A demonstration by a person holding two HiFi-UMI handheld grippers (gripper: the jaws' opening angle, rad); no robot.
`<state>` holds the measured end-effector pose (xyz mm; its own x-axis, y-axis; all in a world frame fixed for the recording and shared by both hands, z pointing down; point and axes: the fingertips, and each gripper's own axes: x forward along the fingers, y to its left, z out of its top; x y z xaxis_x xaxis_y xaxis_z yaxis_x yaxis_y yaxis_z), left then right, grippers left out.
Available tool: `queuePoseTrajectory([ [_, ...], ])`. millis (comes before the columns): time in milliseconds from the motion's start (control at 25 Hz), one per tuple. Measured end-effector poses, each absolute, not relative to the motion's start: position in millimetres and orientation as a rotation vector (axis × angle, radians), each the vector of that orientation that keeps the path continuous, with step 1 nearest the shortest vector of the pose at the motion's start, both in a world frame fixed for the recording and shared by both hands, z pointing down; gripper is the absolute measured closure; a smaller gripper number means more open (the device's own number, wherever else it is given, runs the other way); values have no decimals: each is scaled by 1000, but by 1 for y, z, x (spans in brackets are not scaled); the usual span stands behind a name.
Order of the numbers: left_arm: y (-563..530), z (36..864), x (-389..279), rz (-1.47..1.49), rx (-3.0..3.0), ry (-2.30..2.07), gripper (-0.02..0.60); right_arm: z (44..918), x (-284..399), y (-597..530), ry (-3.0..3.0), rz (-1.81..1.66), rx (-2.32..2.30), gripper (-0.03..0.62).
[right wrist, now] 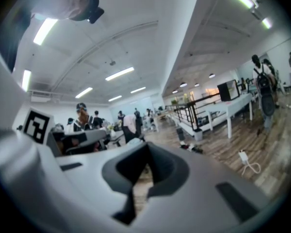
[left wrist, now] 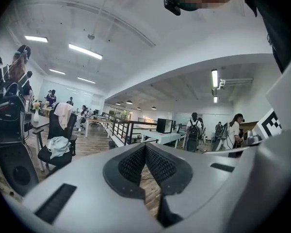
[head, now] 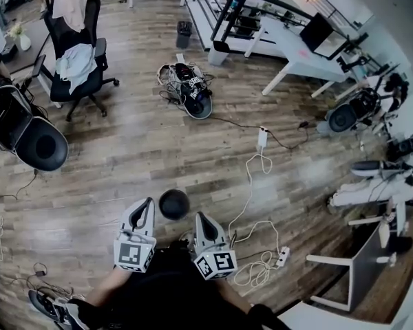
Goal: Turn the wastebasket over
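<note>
In the head view a black round wastebasket stands on the wooden floor just ahead of the person. I see its dark rounded top from above and cannot tell which way up it is. My left gripper is just to its left and my right gripper just to its right, both tips close to it and neither holding it. In the left gripper view the left gripper has its jaws shut with nothing between them. The right gripper is likewise shut and empty. Both gripper views look out level across the office, and the basket is hidden from them.
White cables and a power strip lie on the floor to the right of the grippers. A heap of gear and cords sits further ahead. An office chair with clothes stands at the left, white desks at the back right, a white table at the near right.
</note>
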<state>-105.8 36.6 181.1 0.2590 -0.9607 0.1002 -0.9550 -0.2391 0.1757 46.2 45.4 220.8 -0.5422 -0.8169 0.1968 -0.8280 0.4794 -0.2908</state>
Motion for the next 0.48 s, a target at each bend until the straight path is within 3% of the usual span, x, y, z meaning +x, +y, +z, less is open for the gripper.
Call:
queuePoseTrajectory([
  [480, 40, 181, -107, -38, 2338, -1790, 549, 213, 38, 50, -2676, 487, 1460, 563],
])
